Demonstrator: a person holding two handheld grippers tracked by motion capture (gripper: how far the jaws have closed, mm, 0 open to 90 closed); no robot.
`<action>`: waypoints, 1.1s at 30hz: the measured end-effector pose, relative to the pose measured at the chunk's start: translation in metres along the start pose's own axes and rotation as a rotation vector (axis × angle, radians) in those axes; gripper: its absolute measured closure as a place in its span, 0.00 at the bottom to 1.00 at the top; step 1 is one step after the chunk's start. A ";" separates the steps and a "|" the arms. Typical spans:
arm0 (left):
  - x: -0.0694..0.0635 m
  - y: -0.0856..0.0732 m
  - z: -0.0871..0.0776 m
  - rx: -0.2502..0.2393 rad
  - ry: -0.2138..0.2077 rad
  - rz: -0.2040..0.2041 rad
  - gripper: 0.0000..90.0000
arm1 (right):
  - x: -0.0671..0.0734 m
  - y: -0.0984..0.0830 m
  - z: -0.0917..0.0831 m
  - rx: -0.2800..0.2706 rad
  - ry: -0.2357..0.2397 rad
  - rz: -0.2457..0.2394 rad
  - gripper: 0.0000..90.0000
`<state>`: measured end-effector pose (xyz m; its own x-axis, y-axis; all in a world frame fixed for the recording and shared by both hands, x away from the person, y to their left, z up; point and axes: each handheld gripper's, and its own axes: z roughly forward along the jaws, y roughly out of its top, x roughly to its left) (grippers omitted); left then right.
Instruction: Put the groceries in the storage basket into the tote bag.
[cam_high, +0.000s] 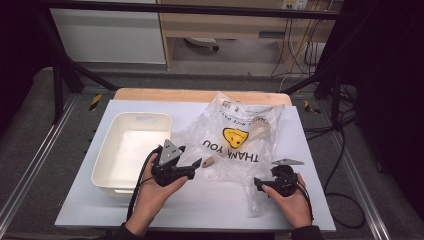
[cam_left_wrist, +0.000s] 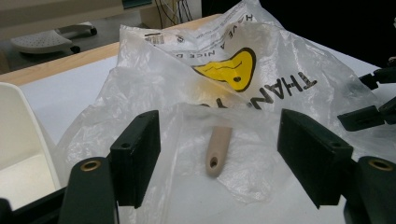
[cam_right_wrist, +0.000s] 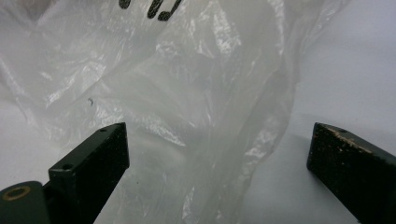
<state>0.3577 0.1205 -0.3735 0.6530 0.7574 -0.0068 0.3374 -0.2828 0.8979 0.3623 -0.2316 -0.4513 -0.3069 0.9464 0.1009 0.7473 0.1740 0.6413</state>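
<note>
Plastic bag, limp and slippery, was best pinched at its near edge; both grippers' jaws were spread, nothing held.

The clear plastic bag bears "THANK YOU" in black capitals beneath a yellow face; its smaller print line is only partly legible.

A lab: black frame around the table, loose cables, wooden desk behind.
</note>
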 end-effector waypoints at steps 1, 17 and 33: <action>0.000 0.000 0.000 -0.002 0.004 0.003 0.34 | 0.002 -0.001 0.000 0.004 -0.003 -0.014 0.07; 0.004 0.004 -0.005 -0.022 0.005 -0.014 0.34 | 0.030 -0.008 -0.003 0.000 -0.007 -0.147 0.30; 0.004 0.005 -0.005 -0.022 0.007 -0.013 0.34 | 0.042 -0.006 -0.005 -0.014 0.081 -0.224 1.00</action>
<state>0.3586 0.1250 -0.3664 0.6440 0.7649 -0.0156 0.3305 -0.2598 0.9074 0.3421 -0.1943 -0.4476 -0.5109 0.8595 0.0154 0.6471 0.3726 0.6652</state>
